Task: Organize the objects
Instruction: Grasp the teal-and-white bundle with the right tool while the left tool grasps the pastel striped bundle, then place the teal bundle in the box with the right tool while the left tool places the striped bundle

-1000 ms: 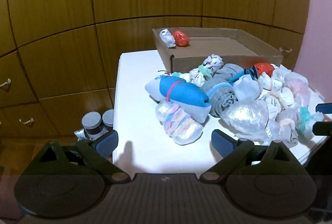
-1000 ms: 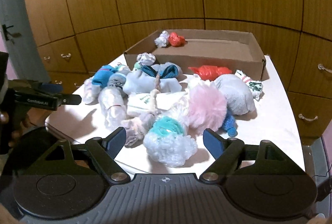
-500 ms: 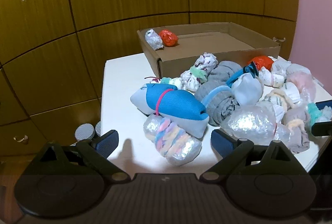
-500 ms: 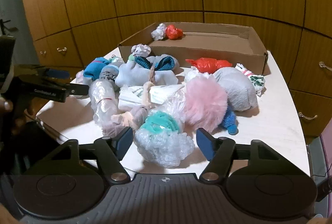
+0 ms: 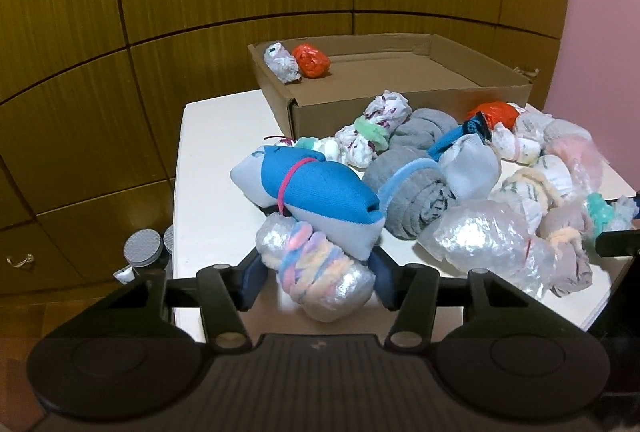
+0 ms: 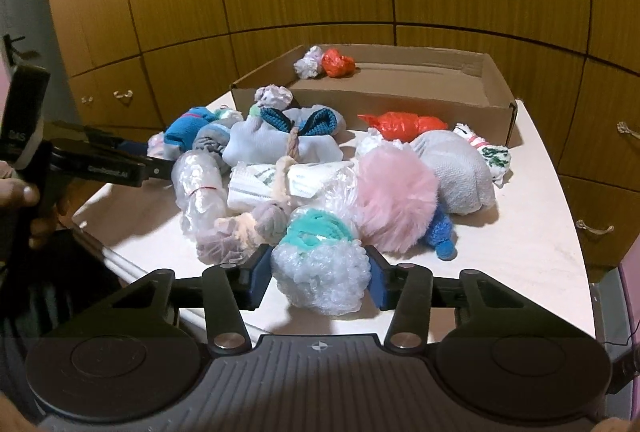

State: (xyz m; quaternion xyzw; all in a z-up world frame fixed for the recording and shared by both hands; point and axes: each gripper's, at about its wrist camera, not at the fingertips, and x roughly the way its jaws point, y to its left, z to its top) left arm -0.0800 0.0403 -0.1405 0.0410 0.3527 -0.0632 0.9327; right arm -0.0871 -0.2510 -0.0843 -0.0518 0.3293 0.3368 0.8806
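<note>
A pile of rolled socks and plastic-wrapped bundles lies on a white table (image 5: 212, 200). My left gripper (image 5: 318, 282) is closed against a clear-wrapped bundle with pastel yarn (image 5: 320, 272), beside a blue and grey sock roll (image 5: 316, 192). My right gripper (image 6: 318, 278) is closed against a bubble-wrap bundle with a teal band (image 6: 320, 264), in front of a pink fluffy ball (image 6: 394, 196). An open cardboard box (image 6: 496, 104) at the back holds a white bundle (image 6: 310, 62) and a red bundle (image 6: 338, 62). The left gripper also shows in the right wrist view (image 6: 156, 170).
Wooden cabinets with drawer handles (image 6: 594, 230) surround the table. Grey-lidded jars (image 5: 144, 252) stand below the table's left edge. A pink wall (image 5: 600, 32) is at the right. A red plastic bundle (image 6: 400, 126) and a grey sock ball (image 6: 456, 172) lie near the box.
Both grippers moved forward to the pile and their fingers closed in from wide open, the left around the pastel yarn bundle, the right around the bubble-wrap bundle.
</note>
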